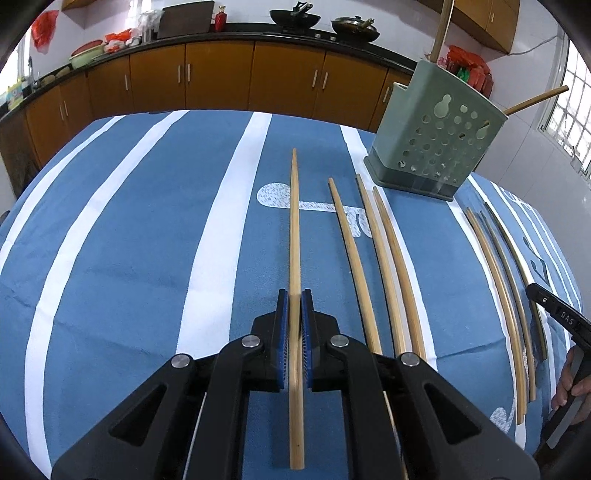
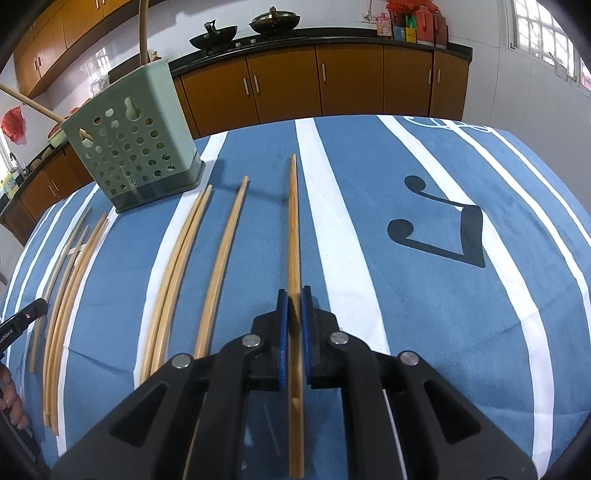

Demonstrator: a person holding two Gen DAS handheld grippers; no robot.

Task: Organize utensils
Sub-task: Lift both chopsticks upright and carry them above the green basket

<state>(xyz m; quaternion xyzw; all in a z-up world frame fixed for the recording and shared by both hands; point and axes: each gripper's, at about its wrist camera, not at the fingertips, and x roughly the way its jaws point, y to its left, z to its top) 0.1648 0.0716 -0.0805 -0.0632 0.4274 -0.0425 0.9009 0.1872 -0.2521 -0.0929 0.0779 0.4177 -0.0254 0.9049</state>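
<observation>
On the blue striped surface (image 1: 129, 229) the job is barely begun, by my judgement. The left gripper (image 1: 294, 306) has its fingers clenched on one chopstick (image 1: 294, 221); three loose chopsticks (image 1: 373, 258) lie just right of it, then the green holder (image 1: 432, 147) (only two sticks poke from its top), then another bundle (image 1: 506, 295) beyond. The right gripper (image 2: 294, 306) likewise grips a chopstick of its own (image 2: 293, 221). Most sticks remain to be collected.

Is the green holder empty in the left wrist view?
No. Two chopsticks stick out of the top of the green holder.
</observation>
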